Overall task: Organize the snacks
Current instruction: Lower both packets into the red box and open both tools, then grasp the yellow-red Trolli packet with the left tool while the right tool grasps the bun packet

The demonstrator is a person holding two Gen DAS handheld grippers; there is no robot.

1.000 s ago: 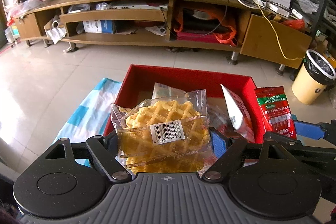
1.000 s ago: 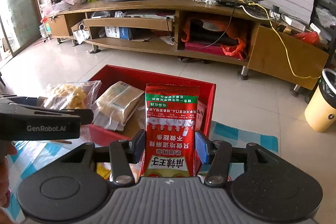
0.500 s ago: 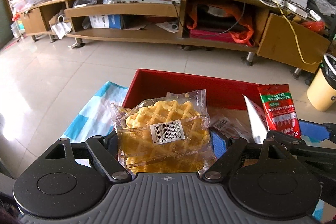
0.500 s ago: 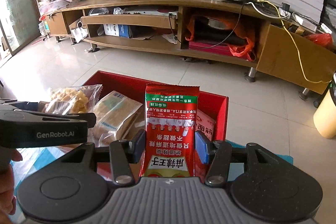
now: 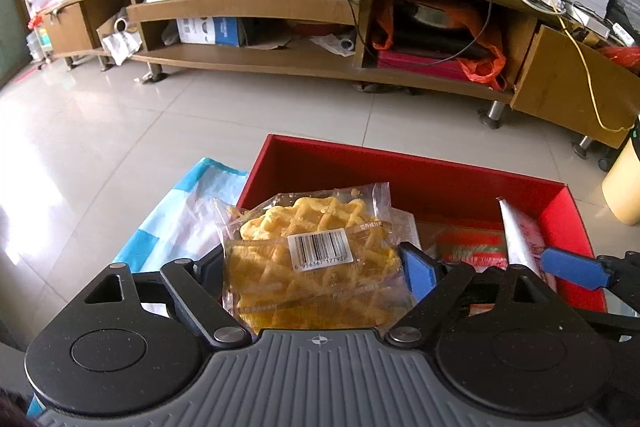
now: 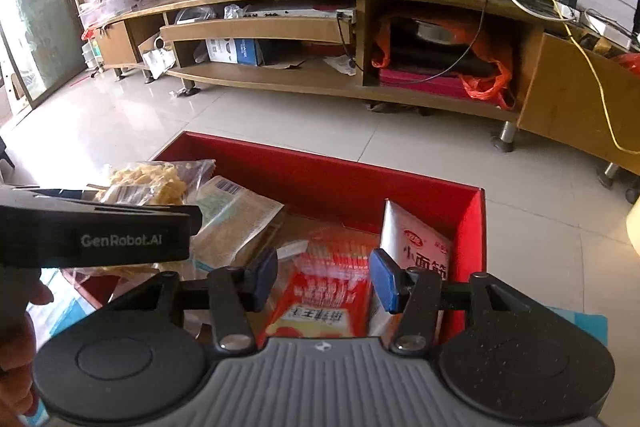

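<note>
Snacks fill a red box point(image 5: 420, 179) standing on a blue-and-white checked cloth point(image 5: 180, 219) over the tiled floor point(image 5: 120, 131). At the box's left edge, the left gripper point(image 5: 316, 263) has the wrapped waffle point(image 5: 316, 267) between its fingers, which have just been opening, so a gap shows beside the blue right pad point(image 5: 416, 275). In the right wrist view, the right gripper point(image 6: 324, 279) hangs over the box with its fingers apart, and the red spicy-strip packet point(image 6: 320, 291) lies loose beneath them among the other packets, beside an upright white pouch point(image 6: 416, 247).
</note>
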